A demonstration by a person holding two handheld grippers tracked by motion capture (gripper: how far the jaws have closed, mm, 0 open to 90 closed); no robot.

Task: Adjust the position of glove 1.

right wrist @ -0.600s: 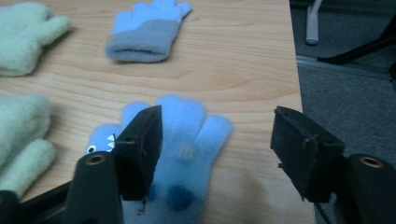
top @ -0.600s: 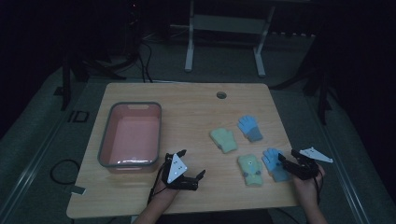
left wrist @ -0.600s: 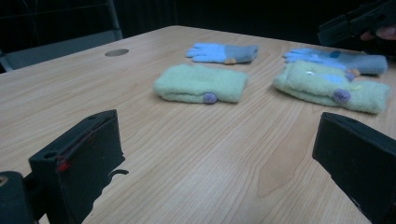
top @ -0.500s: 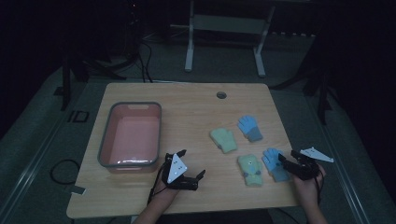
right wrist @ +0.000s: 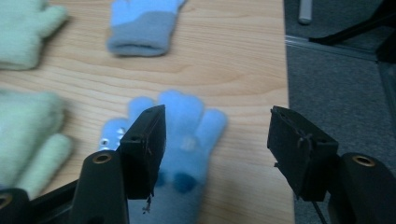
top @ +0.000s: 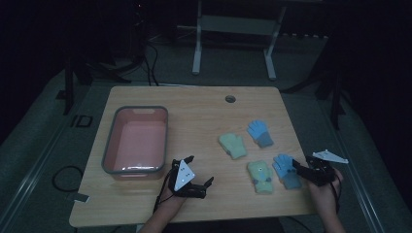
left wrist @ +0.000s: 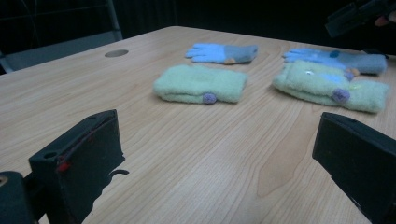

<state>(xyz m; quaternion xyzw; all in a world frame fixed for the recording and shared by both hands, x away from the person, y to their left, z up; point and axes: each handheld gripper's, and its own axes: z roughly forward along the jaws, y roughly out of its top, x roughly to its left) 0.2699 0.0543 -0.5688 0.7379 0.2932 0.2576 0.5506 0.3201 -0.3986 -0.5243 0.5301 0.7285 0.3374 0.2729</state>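
While our right gripper (right wrist: 215, 154) hovers with jaws spread above the near blue glove (right wrist: 175, 140), which lies on the bench (top: 194, 104) just right of the green glove (top: 260, 177), our left gripper (top: 197, 187) rests spread, holding nothing.

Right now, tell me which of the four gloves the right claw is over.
The near blue glove, the one closest to the table's right front edge. The right claw hangs open above its fingers; the other blue glove and both green ones lie farther off.
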